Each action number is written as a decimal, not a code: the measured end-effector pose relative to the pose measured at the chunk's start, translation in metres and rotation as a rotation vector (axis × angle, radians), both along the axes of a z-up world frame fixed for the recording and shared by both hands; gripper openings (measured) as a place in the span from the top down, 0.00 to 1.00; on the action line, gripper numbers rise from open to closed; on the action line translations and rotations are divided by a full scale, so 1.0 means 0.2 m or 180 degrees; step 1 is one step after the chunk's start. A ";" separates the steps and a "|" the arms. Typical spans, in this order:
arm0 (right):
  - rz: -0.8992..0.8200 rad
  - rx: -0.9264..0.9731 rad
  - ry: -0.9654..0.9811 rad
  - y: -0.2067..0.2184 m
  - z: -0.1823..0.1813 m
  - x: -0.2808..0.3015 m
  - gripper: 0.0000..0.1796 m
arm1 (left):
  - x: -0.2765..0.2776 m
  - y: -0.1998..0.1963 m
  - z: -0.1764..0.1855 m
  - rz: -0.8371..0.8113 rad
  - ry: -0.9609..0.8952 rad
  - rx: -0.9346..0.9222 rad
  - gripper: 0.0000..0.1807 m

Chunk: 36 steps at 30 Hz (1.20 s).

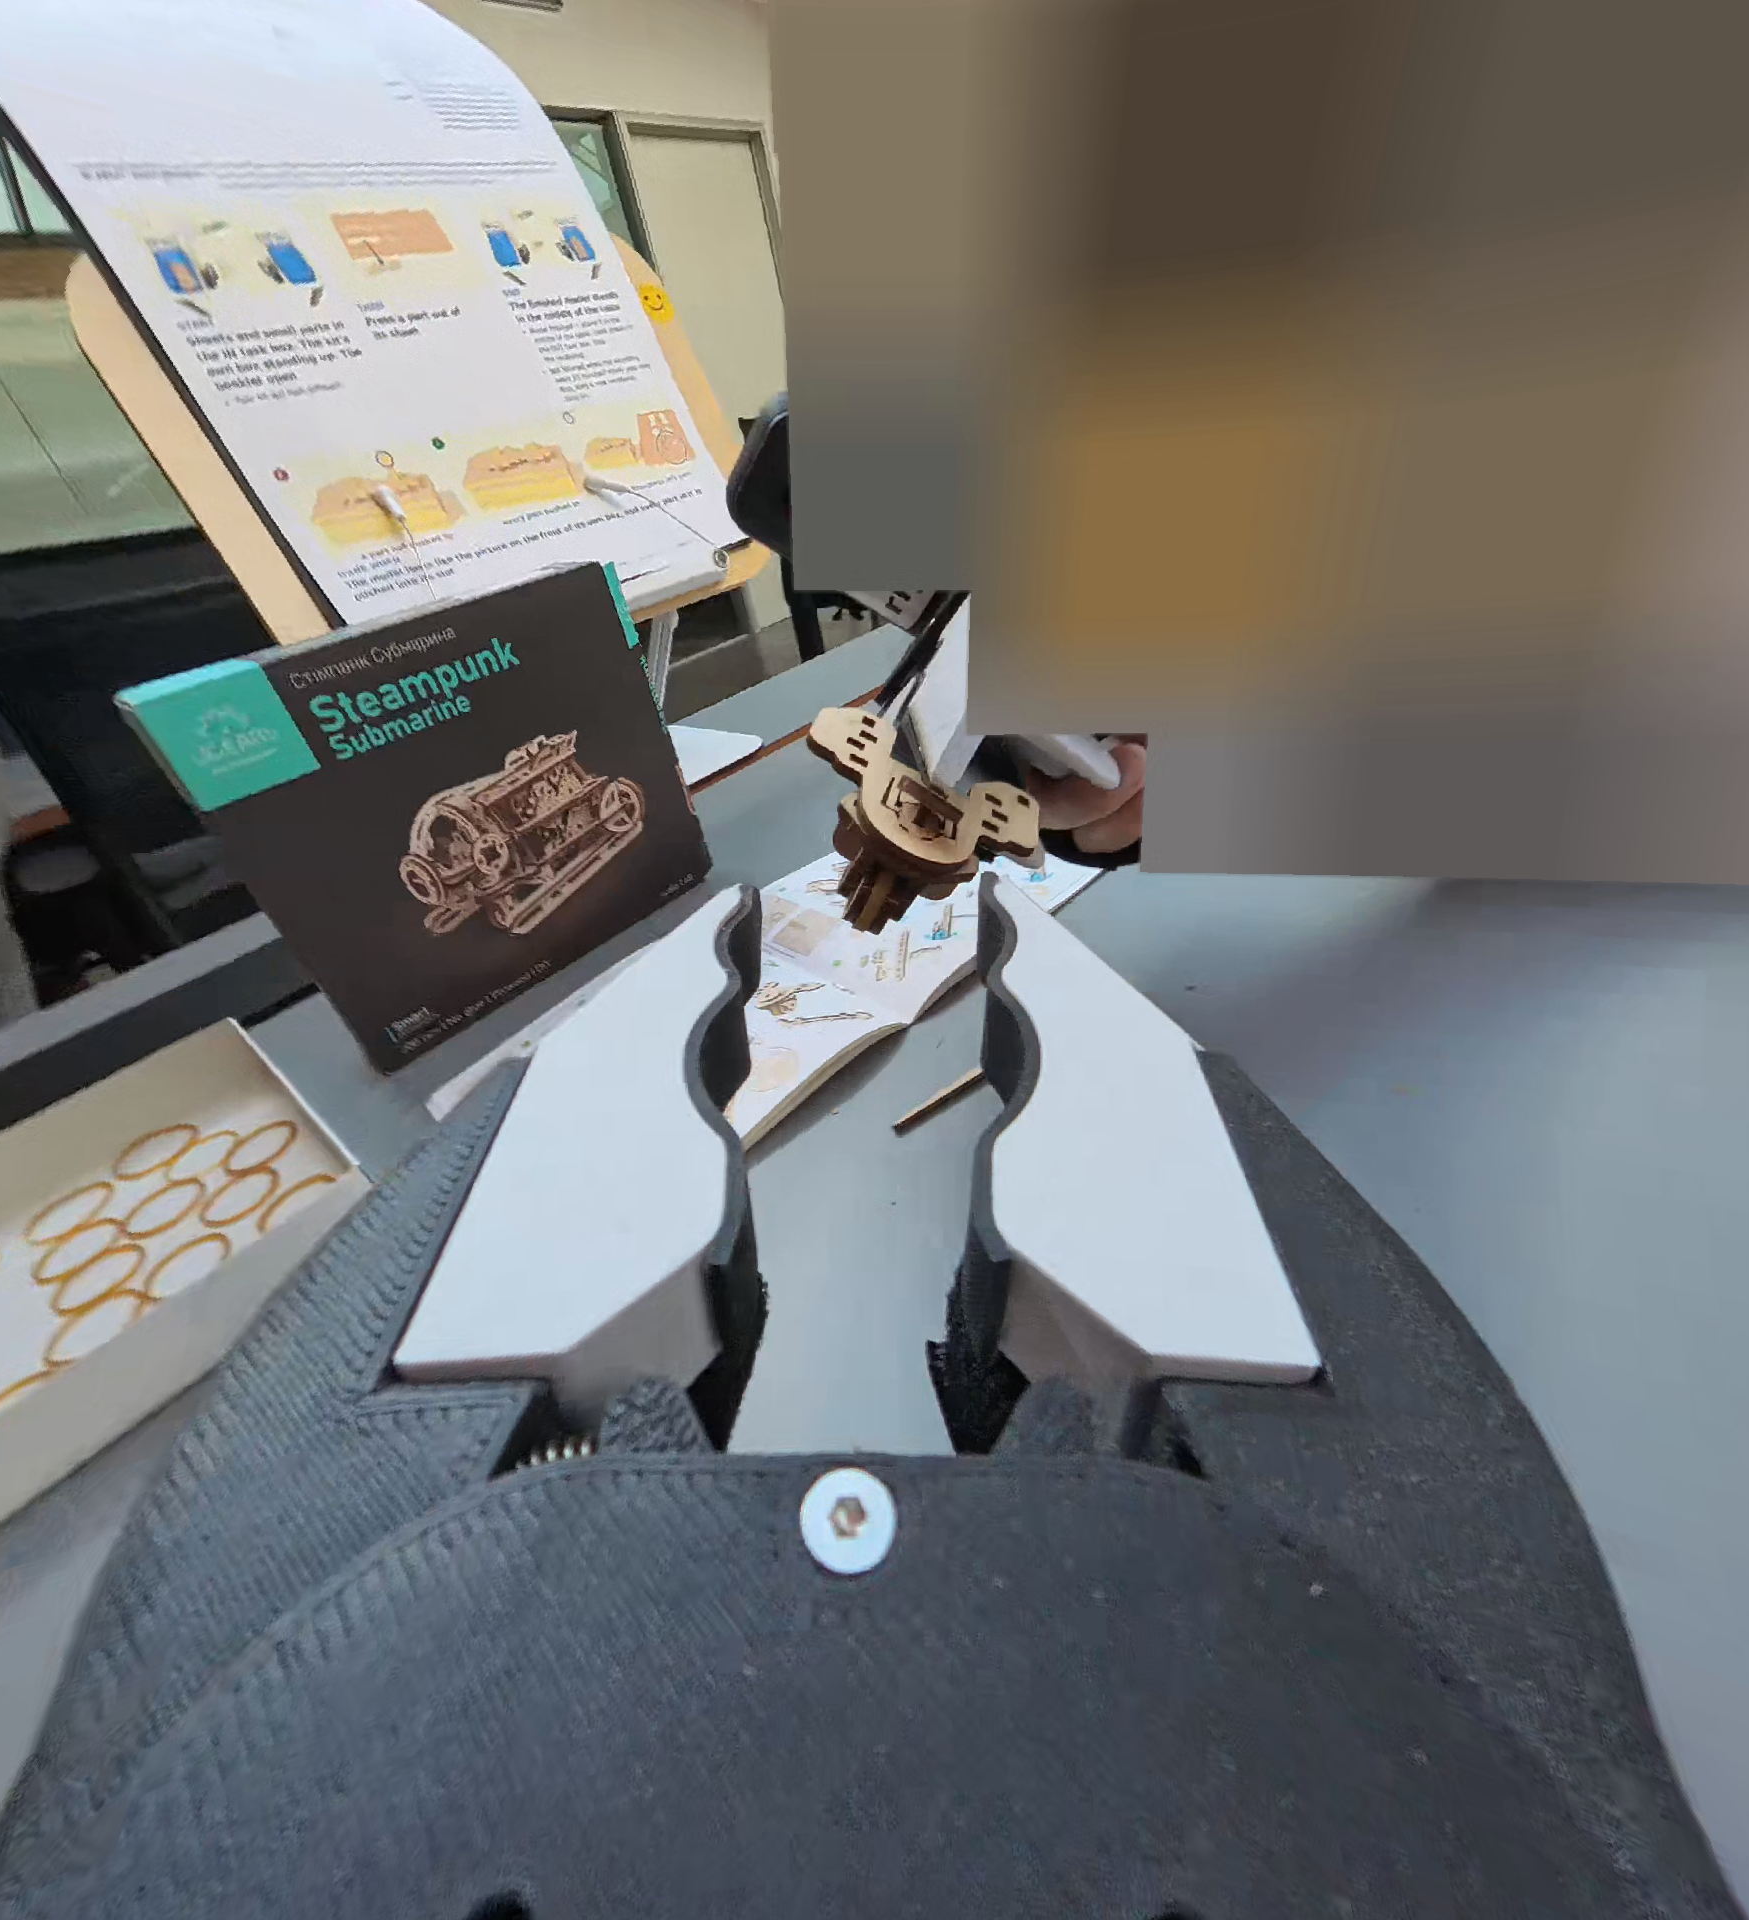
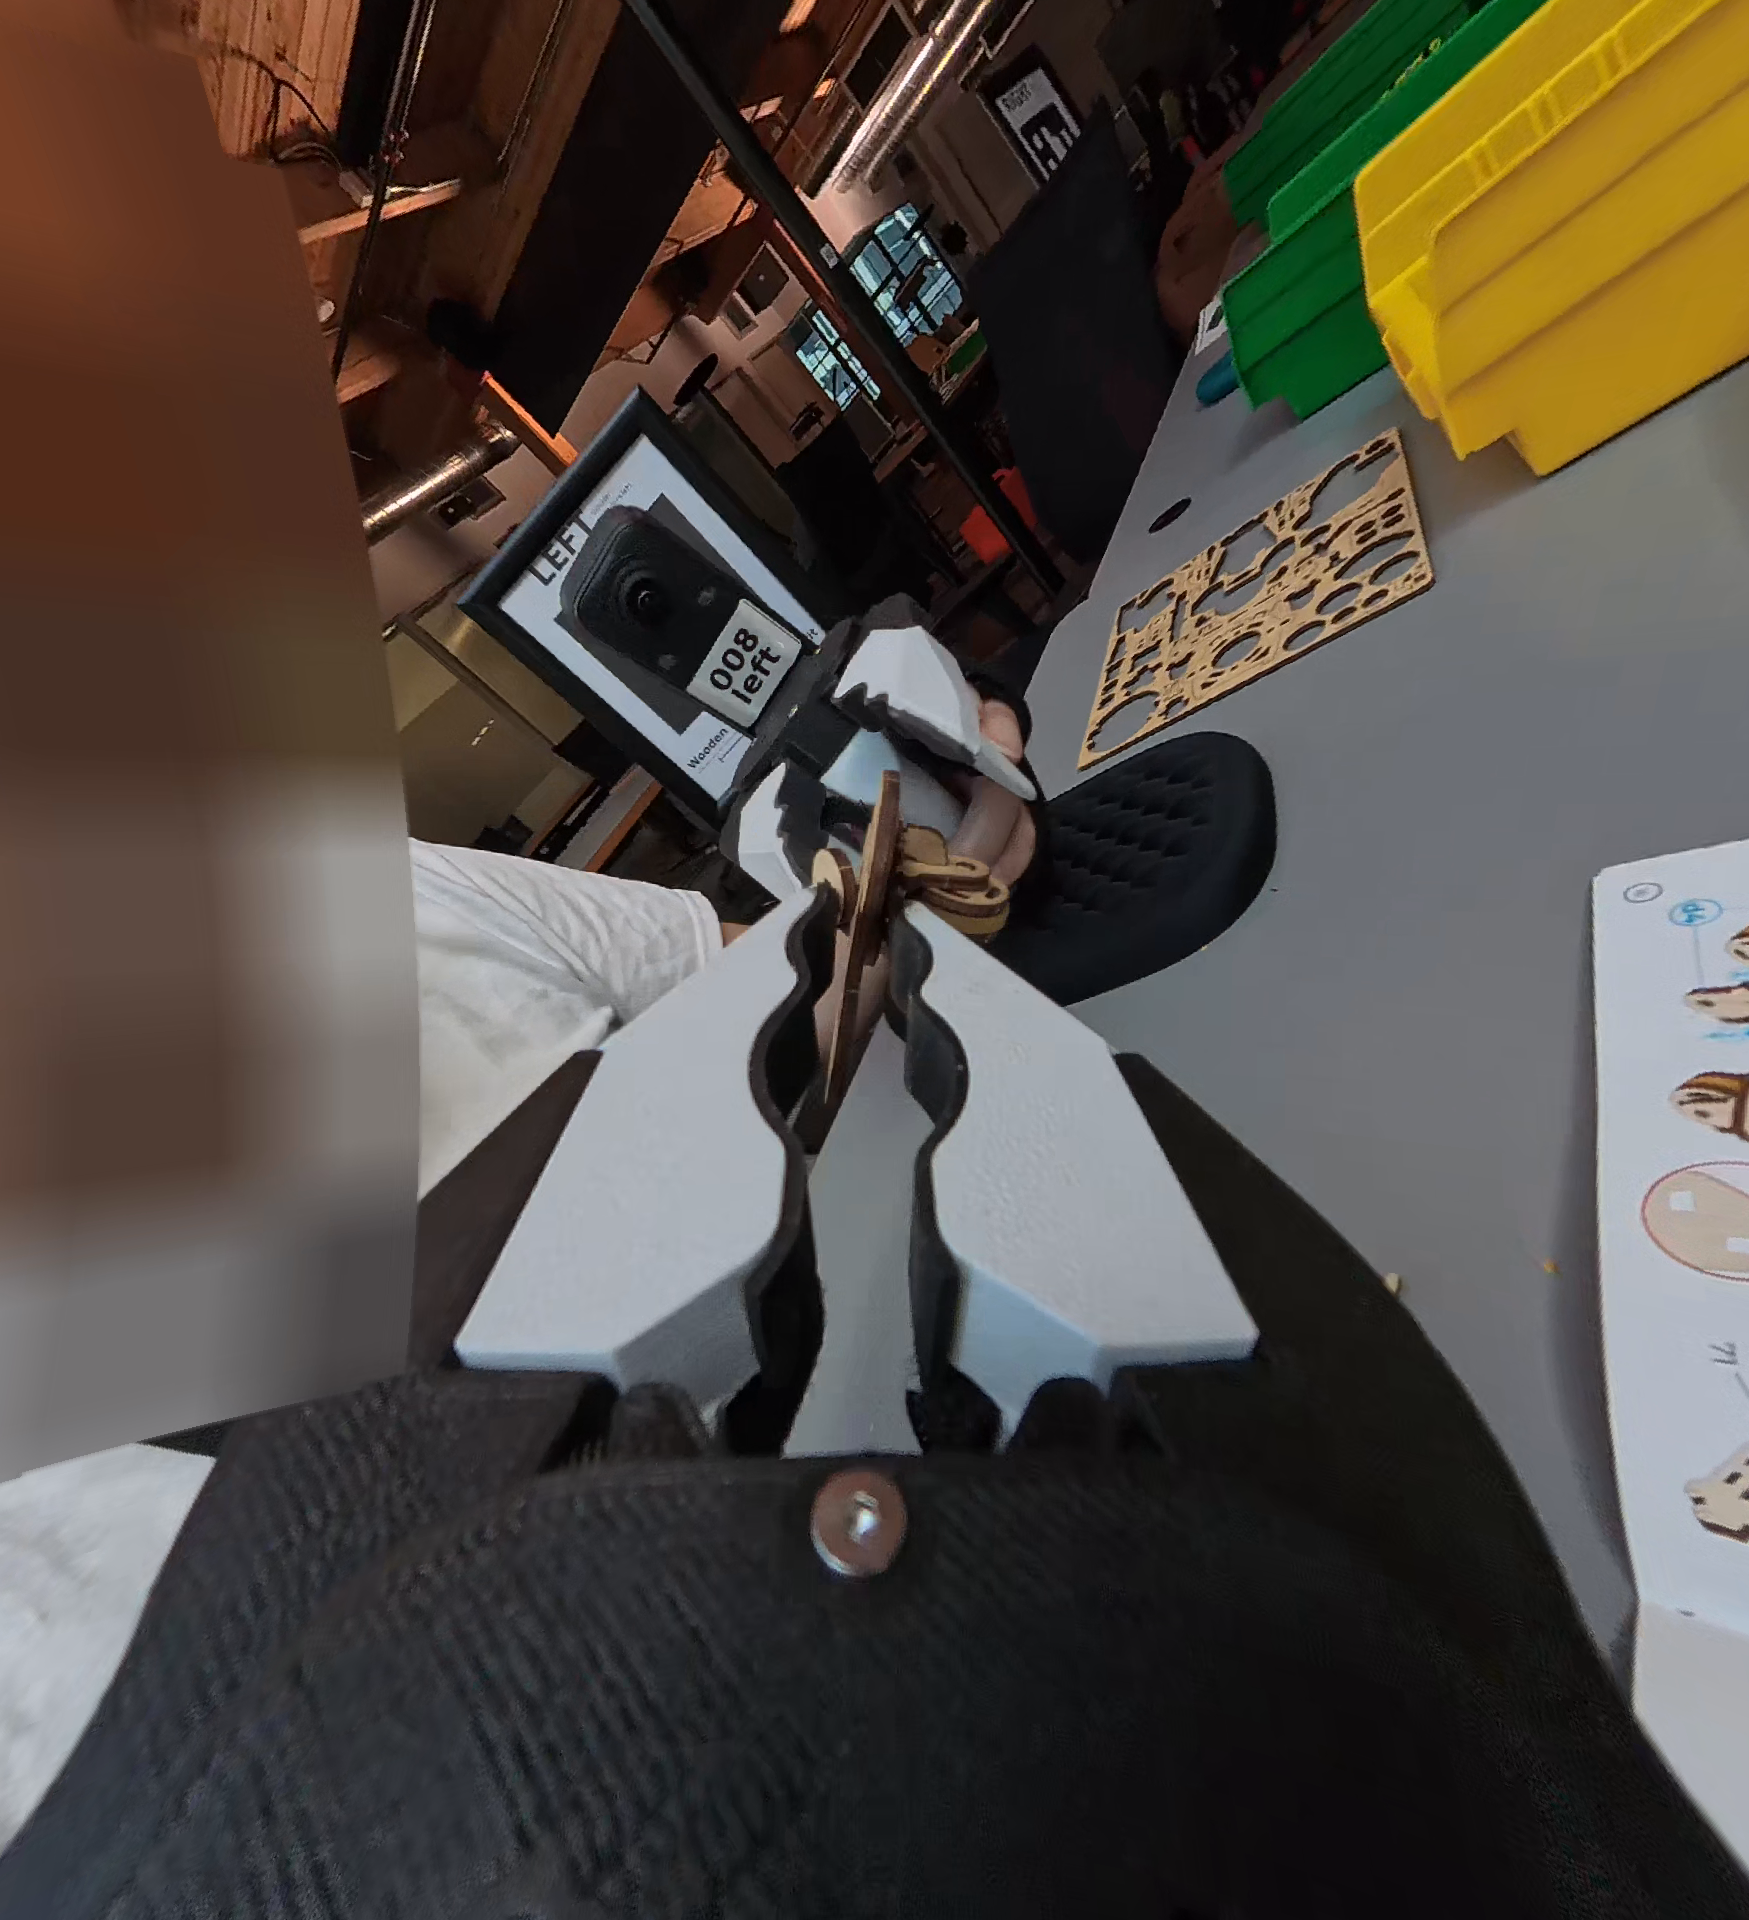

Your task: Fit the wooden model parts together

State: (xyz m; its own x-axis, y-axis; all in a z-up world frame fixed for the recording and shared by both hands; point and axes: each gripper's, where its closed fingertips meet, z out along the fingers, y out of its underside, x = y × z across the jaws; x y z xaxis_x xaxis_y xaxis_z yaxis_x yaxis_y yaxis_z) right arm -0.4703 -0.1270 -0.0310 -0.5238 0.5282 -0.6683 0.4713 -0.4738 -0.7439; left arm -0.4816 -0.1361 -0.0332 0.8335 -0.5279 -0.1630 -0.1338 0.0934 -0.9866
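The left gripper has white plastic fingers with wavy black inner pads, and its jaws are spread with nothing between them. Just beyond its tips hangs the wooden model, a small laser-cut plywood assembly with notched, wing-like ends and dark burnt edges. The right gripper holds it above the grey table; its jaws are pinching a thin flat plate of the model edge-on.

Below the model an open booklet lies flat. A dark kit box with a teal strip and printed lettering stands near the left edge. A white tray there holds thin tan rings. Toward the far edge lies a plywood sheet full of empty cut-outs, beside ribbed yellow bins and green bins.
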 end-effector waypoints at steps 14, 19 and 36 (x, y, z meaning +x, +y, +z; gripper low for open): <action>-0.0469 0.1917 0.1315 -0.06 0.06 0.01 0.97 | 0.06 0.00 0.06 -0.0233 -0.0478 -0.0213 0.87; -0.0509 0.2237 0.1508 -0.08 0.07 0.01 0.97 | 0.06 -0.02 0.07 -0.0193 -0.0286 -0.0027 0.87; -0.0471 0.2604 0.1847 -0.13 0.09 0.05 0.96 | 0.12 -0.07 0.09 -0.0117 0.0189 0.0413 0.92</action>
State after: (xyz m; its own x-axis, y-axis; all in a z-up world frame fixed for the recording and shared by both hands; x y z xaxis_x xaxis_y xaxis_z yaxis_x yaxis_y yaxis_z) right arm -0.4604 -0.1538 -0.0121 -0.5448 0.7957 0.2646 -0.0881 0.2594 -0.9617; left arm -0.4584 -0.1511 -0.0149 0.8009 -0.5290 -0.2804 -0.1858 0.2256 -0.9563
